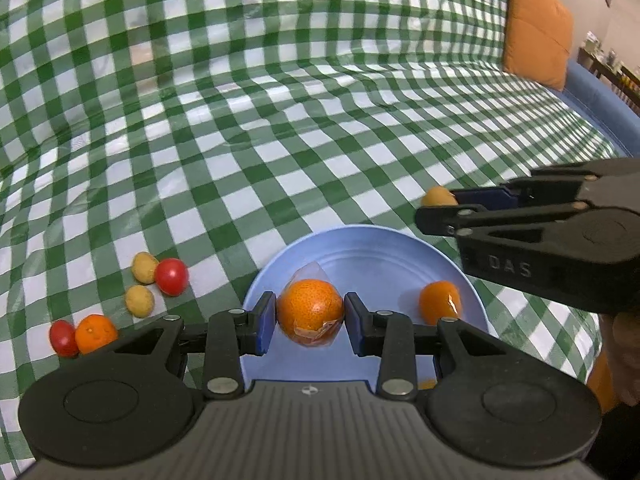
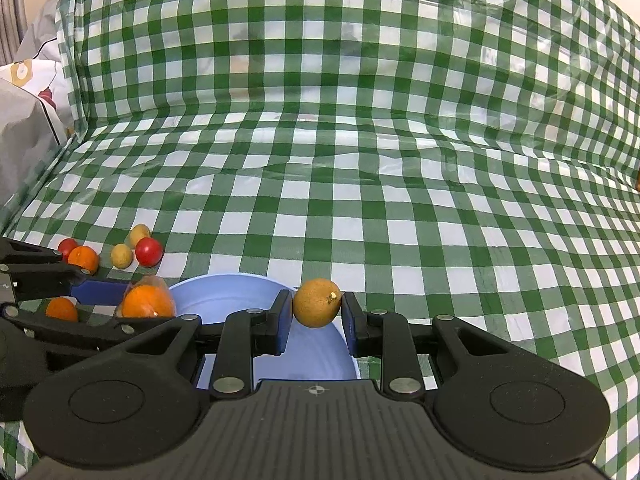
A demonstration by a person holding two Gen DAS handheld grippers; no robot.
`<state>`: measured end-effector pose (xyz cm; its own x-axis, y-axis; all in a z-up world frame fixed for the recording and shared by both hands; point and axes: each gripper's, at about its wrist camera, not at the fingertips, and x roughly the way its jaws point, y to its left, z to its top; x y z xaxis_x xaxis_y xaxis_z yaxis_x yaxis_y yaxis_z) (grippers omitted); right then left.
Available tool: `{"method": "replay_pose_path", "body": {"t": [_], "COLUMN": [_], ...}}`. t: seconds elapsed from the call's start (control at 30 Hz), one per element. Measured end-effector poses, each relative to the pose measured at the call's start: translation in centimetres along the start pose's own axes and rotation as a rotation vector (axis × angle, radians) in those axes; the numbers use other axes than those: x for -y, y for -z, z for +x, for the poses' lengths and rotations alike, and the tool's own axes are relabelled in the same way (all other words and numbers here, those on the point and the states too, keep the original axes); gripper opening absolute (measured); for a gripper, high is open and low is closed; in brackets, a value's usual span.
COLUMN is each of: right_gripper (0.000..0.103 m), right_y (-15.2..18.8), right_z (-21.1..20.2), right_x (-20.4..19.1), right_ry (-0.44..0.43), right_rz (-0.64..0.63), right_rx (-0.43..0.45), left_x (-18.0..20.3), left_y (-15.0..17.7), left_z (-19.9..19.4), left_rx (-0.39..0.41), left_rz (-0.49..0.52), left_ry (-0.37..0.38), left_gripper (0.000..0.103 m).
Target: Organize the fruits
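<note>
A green-and-white checked cloth [image 1: 280, 100] covers the whole surface before us and climbs up behind it, with an orange cushion [image 1: 536, 28] at the upper right of the left wrist view. Low in the centre of that view sits the blue plate [image 1: 360, 248]. Over it our left gripper [image 1: 310, 314] is clenched on a wrapped orange [image 1: 311, 309], its blue pads pressed to both sides of the fruit. A second orange [image 1: 439, 302] lies on the plate just right of it.

Entering from the right edge, our right gripper [image 2: 316, 308] grasps a brownish-yellow round fruit [image 2: 317, 302], held above the plate's rim [image 2: 224, 280] in the right wrist view.

At the lower left of the left wrist view the loose fruits rest on the cloth: two yellowish fruits [image 1: 145, 267] [image 1: 139, 301], a red tomato [image 1: 172, 277] touching the upper one, and lower down another tomato [image 1: 63, 338] beside a small orange [image 1: 96, 333].
</note>
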<state>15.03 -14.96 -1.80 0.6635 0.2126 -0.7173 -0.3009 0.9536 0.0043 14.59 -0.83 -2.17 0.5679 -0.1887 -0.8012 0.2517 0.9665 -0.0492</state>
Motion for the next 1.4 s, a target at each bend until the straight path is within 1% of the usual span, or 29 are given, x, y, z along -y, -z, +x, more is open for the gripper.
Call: {"method": "replay_pose_path", "body": {"t": [0.13, 0.17, 0.23, 0.3, 0.5, 0.57, 0.73, 0.87, 0.97, 1.03, 1.13, 1.2, 1.33, 1.4], "right_gripper": [0.028, 0.029, 0.039, 0.042, 0.044, 0.045, 0.045, 0.046, 0.052, 0.06, 0.067, 0.069, 0.069, 0.069], "right_y": [0.0, 0.0, 0.0, -0.1, -0.3, -0.3, -0.5, -0.7, -0.8, -0.9, -1.1, -1.2, -1.6, -1.8], "right_z": [0.2, 0.3, 0.3, 0.3, 0.5, 0.5, 0.5, 0.4, 0.3, 0.2, 0.0, -0.1, 0.0, -0.1], "right_x": [-0.1, -0.1, -0.2, -0.1, -0.1, -0.1, -0.1, 0.1, 0.3, 0.5, 0.8, 1.1, 1.6, 1.6], "right_ry": [-0.006, -0.004, -0.001, 0.003, 0.018, 0.023, 0.027, 0.032, 0.048, 0.062, 0.085, 0.097, 0.096, 0.105], "right_rz": [-0.003, -0.003, -0.001, 0.003, 0.001, 0.001, -0.005, -0.008, 0.001, 0.012, 0.043, 0.07, 0.12, 0.14], "right_rx": [-0.01, -0.012, -0.015, -0.013, -0.014, -0.01, -0.004, 0.01, 0.029, 0.047, 0.077, 0.086, 0.097, 0.108], "left_x": [0.4, 0.5, 0.6, 0.4, 0.2, 0.2, 0.1, 0.2, 0.3, 0.3, 0.3, 0.2, -0.1, -0.4], "left_y": [0.1, 0.1, 0.1, 0.0, -0.1, -0.1, -0.2, -0.2, -0.1, -0.1, -0.1, -0.1, -0.1, -0.2], "left_z": [0.0, -0.1, -0.3, -0.3, -0.2, -0.2, -0.4, -0.6, -0.9, -1.0, -1.1, -1.2, -1.4, -1.7], "left_rx": [-0.007, -0.003, 0.012, 0.014, 0.015, 0.016, 0.036, 0.059, 0.082, 0.096, 0.11, 0.117, 0.121, 0.136], "left_rz": [0.022, 0.025, 0.026, 0.016, 0.015, 0.011, 0.001, 0.0, 0.002, 0.003, 0.008, 0.011, 0.01, 0.0], "left_ry": [0.042, 0.043, 0.05, 0.049, 0.02, 0.006, -0.022, -0.048, -0.062, -0.072, -0.084, -0.091, -0.096, -0.105], "left_gripper": [0.041, 0.046, 0.054, 0.054, 0.054, 0.057, 0.06, 0.061, 0.061, 0.062, 0.063, 0.064, 0.064, 0.064]}}
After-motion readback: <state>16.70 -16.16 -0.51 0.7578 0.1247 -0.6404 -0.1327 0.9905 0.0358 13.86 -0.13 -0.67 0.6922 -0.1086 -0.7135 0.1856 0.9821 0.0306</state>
